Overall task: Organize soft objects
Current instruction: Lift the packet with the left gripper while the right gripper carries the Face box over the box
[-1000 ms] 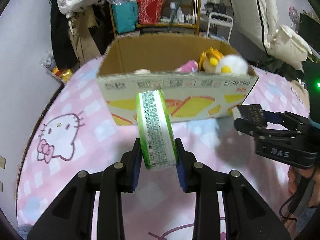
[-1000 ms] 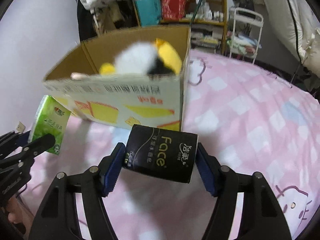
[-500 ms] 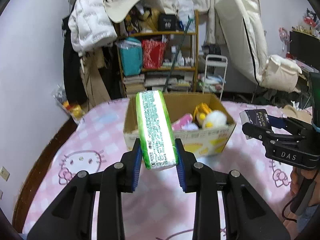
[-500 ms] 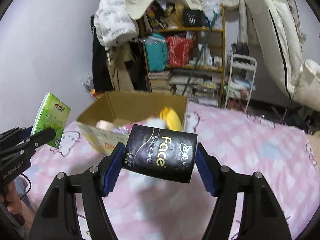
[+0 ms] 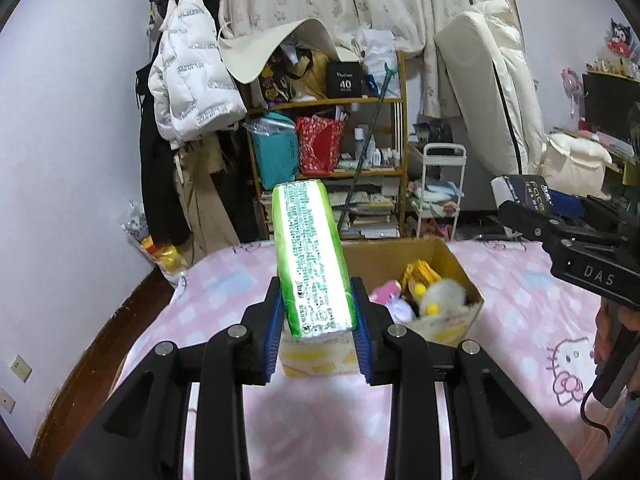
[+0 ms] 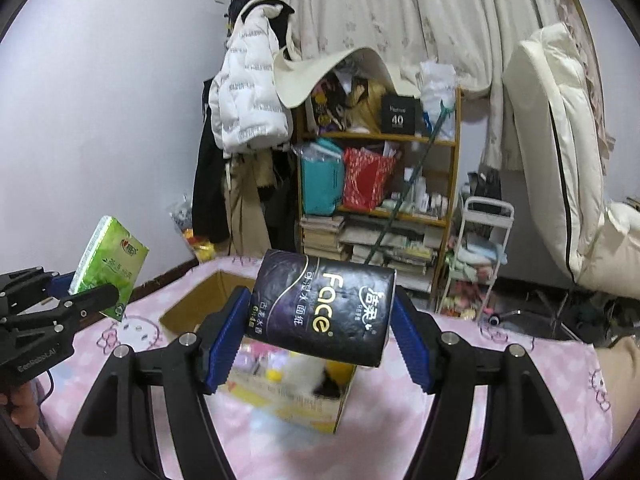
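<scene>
The left gripper [image 5: 316, 334] has its fingers [image 5: 270, 336] closed on the lower end of a green tissue pack [image 5: 310, 256], which stands up out of the grip, held in the air over the near wall of the cardboard box [image 5: 460, 268]; the right gripper [image 6: 320, 348] has its fingers clamped across the two ends of a black tissue pack [image 6: 324, 306], held above the open top of the same box. Both packs are probably light, soft and compressible under a slick plastic wrap, so a firm squeeze across the flat faces, as here, suits them, though the green one, gripped only at one end, could pivot or slip if swung. Neither is fragile, so a short drop should do no harm. The box sits on a bed with a pink Hello Kitty sheet [image 5: 224, 292], away from the bed's edges, and already holds plush toys [image 5: 440, 294] massed toward its right side; the left part of its floor looks freer, though the packs hide much of it and I cannot be sure. The box walls are the main thing to clear on the way down. Behind the bed stand a cluttered shelf [image 5: 372, 100], a white jacket [image 5: 192, 76] hanging on the wall and a folded mattress [image 5: 492, 92], all well apart from the work.
</scene>
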